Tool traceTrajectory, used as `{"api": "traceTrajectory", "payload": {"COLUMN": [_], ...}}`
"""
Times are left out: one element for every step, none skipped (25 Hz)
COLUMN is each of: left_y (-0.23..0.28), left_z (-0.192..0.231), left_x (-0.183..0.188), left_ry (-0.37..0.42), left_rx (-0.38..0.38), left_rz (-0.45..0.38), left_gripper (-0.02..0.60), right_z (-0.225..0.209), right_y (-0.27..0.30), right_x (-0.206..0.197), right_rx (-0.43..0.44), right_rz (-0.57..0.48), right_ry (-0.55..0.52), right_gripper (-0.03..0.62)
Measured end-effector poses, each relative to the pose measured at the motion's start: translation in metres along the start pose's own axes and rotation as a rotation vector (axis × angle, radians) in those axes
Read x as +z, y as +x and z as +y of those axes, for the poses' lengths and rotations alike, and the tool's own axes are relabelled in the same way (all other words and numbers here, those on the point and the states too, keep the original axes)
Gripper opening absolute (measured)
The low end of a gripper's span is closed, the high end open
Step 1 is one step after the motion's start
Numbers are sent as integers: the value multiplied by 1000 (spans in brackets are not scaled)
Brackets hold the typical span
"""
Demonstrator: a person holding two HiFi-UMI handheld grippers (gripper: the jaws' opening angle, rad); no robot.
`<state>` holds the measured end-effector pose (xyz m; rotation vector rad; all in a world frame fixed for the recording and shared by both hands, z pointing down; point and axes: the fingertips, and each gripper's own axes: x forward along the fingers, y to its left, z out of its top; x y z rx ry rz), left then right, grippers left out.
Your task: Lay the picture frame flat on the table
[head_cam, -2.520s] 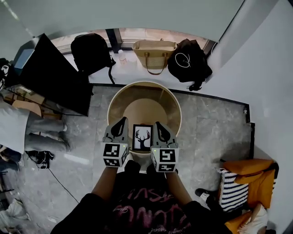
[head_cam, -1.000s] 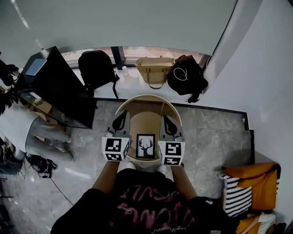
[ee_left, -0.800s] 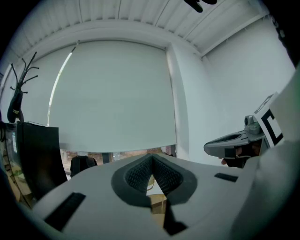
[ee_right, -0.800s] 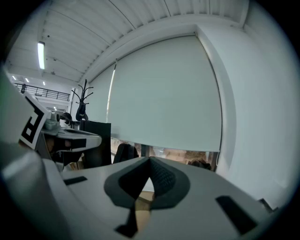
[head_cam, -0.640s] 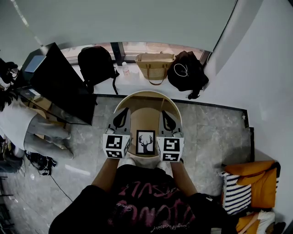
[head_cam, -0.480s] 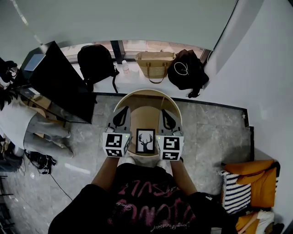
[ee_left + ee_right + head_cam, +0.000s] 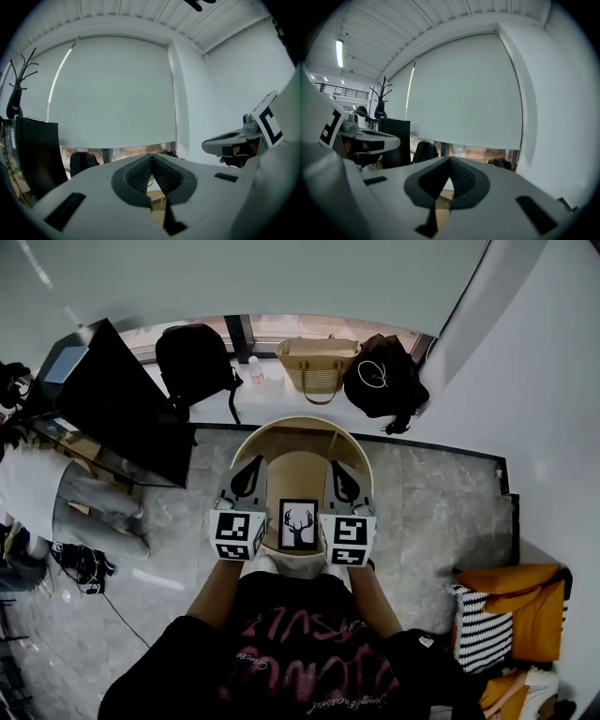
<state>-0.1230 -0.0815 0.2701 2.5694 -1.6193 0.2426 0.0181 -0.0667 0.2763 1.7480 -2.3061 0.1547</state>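
Showing the picture frame [image 7: 298,524] on the tabletop [image 7: 300,470] is the head view alone (left tongs [image 7: 250,472] and right tongs [image 7: 339,473]: tips together, empty).

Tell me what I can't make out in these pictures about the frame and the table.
- Frame tilt, head view: the camera looks straight down, so I cannot tell flat from leaning.
- Frame, both gripper views: absent; each aims at the blind, and its own body fills the bottom.
- Table near rim, head view: mostly hidden under the left gripper and right gripper.
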Motion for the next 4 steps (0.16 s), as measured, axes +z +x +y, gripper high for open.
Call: {"api": "traceTrajectory", "payload": {"left_y": [1, 2, 2, 3], "left_z": [1, 3, 4, 6], "left_x": [0, -1, -1, -2], "left_ry": [-1, -1, -1, 0], "left_rx": [1, 1, 2, 3], "left_rz": [0, 0, -1, -1], "left_gripper": [11, 11, 11, 10], "right_z": [1, 2, 3, 3], "right_y": [1, 3, 4, 5], "right_x": [-1, -2, -3, -3], "right_rx": [0, 1, 1, 1], "right_rz": [4, 8, 9, 11], "right_ry": [0, 0, 0, 0], "right_gripper": [20, 20, 20, 20]}}
